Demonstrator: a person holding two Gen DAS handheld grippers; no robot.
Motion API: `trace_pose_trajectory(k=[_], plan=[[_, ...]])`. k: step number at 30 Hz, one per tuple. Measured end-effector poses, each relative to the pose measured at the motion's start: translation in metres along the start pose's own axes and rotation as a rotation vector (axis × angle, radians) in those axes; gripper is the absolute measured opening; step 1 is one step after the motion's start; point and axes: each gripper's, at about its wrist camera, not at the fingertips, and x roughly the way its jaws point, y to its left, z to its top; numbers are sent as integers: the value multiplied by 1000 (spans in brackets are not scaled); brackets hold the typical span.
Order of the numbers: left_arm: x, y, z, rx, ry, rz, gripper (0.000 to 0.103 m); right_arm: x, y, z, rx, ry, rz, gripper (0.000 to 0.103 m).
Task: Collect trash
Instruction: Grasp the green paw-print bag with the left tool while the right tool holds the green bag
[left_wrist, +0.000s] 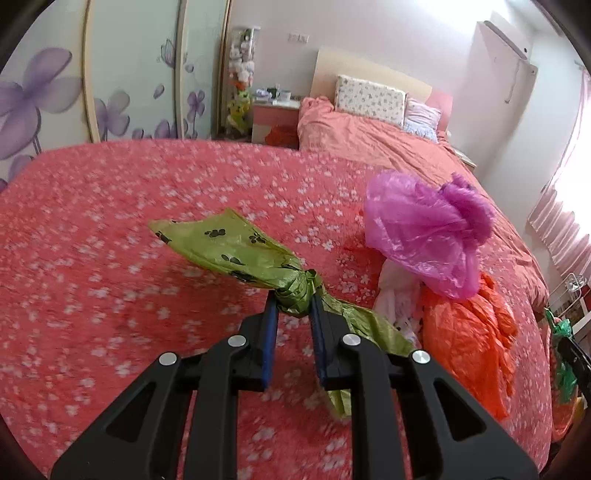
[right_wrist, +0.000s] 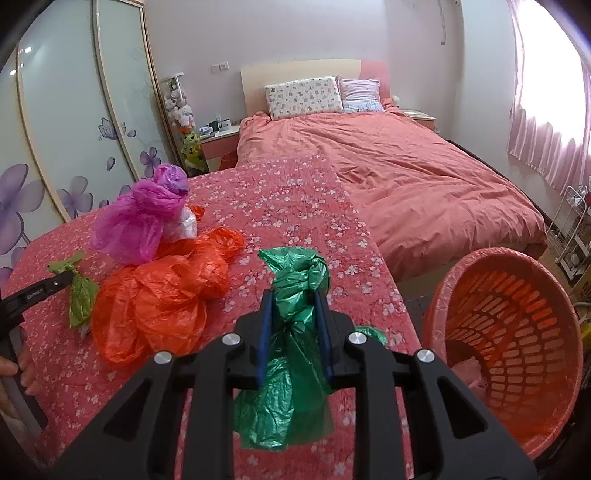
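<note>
1. Bedroom setting: a pink flowered cloth (right_wrist: 295, 206) covers the work surface in front of both tools, with a salmon-covered bed (right_wrist: 406, 177) beyond it and wardrobe doors printed with purple flowers off to the left

2. Right gripper (right_wrist: 293, 295) is closed to a narrow gap on a crumpled green bag (right_wrist: 291, 365), which bunches above the blue pads and hangs down loosely below them, long axis roughly upright

3. Orange slatted basket (right_wrist: 517, 332) sits low and to the right of that gripper, just past the cloth's edge, tilted so its mouth faces the camera; judged from this, the green bag's drop turns on a short sweep right and down, and the right gripper is clearly the nearer of the 2

4. Inside the basket, 1 pale pink crumpled scrap (right_wrist: 469, 369) lies against the lower wall; the rest of the interior in view is bare

5. Left gripper (left_wrist: 291, 302) pinches the knot of an olive paw-print bag (left_wrist: 229, 243), whose body fans out ahead and to the left while a tail trails back to the right; the bag is lifted clear of the cloth

6. Ahead and to the right of the left gripper, a magenta bag (left_wrist: 424, 229) rests on top of an orange bag (left_wrist: 469, 332), with a white bag (left_wrist: 399, 295) tucked beside them, none yet collected

7. From the left gripper the basket is not in view, so its load likely faces the longer carry across the pile
</note>
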Motion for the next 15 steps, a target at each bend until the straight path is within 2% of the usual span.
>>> trace_pose_trajectory(k=[8, 15], plan=[[-41, -13, 5, 32, -57, -46, 17, -41, -5, -8, 26, -45, 8, 23], [-75, -47, -2, 107, -106, -114, 17, -78, -14, -19, 30, -99, 2, 23]])
